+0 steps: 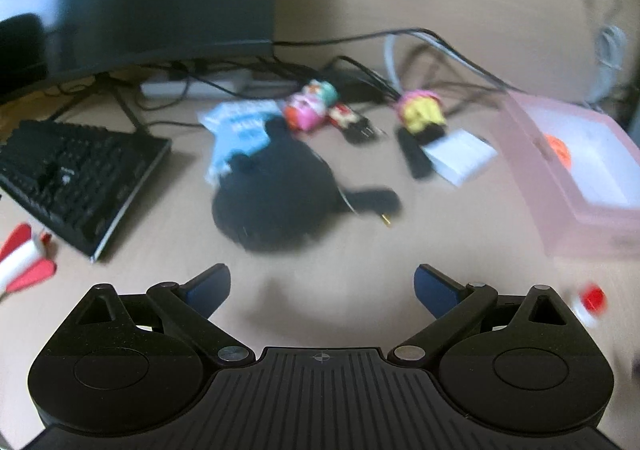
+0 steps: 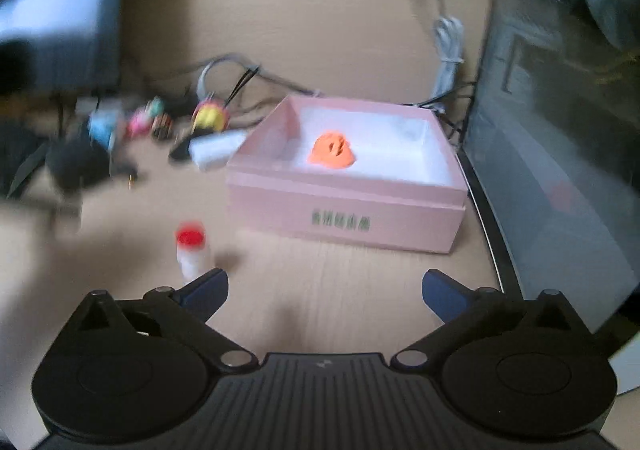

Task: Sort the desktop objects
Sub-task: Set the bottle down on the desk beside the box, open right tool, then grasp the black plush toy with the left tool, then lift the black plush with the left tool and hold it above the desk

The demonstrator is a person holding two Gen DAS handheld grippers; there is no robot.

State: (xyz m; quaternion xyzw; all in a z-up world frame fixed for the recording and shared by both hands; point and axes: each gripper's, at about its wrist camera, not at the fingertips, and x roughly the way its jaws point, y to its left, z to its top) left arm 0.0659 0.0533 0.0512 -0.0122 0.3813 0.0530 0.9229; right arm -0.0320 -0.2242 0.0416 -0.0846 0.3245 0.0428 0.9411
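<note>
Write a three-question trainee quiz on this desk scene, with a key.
1. True or false: the pink box is empty.
2. What colour is the cap of the small white bottle?
3. The right tongs are: A) shut on the bottle, B) open with nothing between them, C) shut on a cable.

Key:
1. False; an orange object lies inside.
2. Red.
3. B.

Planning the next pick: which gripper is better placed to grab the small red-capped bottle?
Probably the right gripper. The red-capped bottle stands just ahead of its left finger, jaws wide and empty. In the left wrist view it sits off past the left gripper.
</note>
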